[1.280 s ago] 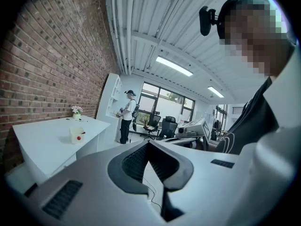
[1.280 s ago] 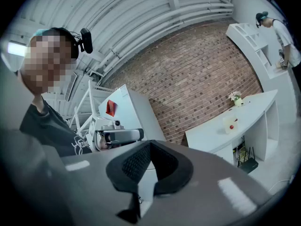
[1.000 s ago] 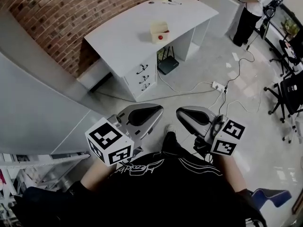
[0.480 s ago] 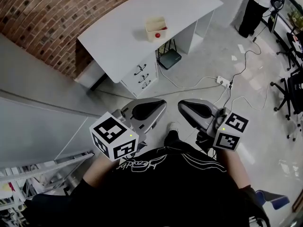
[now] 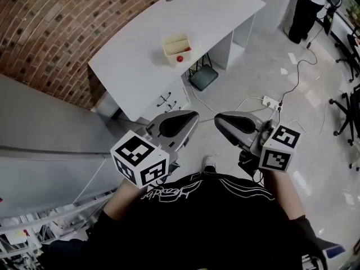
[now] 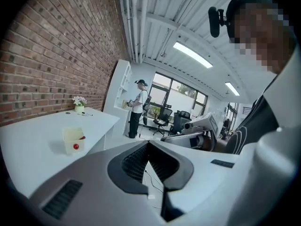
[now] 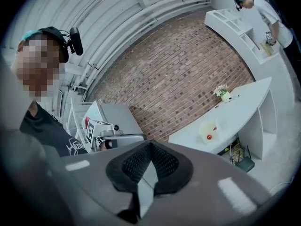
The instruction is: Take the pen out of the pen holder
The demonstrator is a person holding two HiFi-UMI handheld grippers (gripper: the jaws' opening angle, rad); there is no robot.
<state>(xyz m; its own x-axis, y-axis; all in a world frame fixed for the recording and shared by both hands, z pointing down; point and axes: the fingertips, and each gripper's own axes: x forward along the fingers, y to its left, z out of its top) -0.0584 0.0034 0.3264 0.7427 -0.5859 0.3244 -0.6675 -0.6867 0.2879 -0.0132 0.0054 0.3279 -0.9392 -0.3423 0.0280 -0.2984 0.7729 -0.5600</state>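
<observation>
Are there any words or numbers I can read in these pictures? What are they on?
No text here can be read.
White print on the black shirt: scribbly letters, too blurred to read.
The cube on the left hand-held gripper: black-and-white squares only, no words.
The cube on the right hand-held gripper: the same.

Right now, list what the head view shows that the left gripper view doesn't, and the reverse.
Only the head view: the desk drawers and the black box under the desk. Only the left gripper view: ceiling lights and windows. Both: the white desk, the cream pen holder on it, and a person standing beyond.
</observation>
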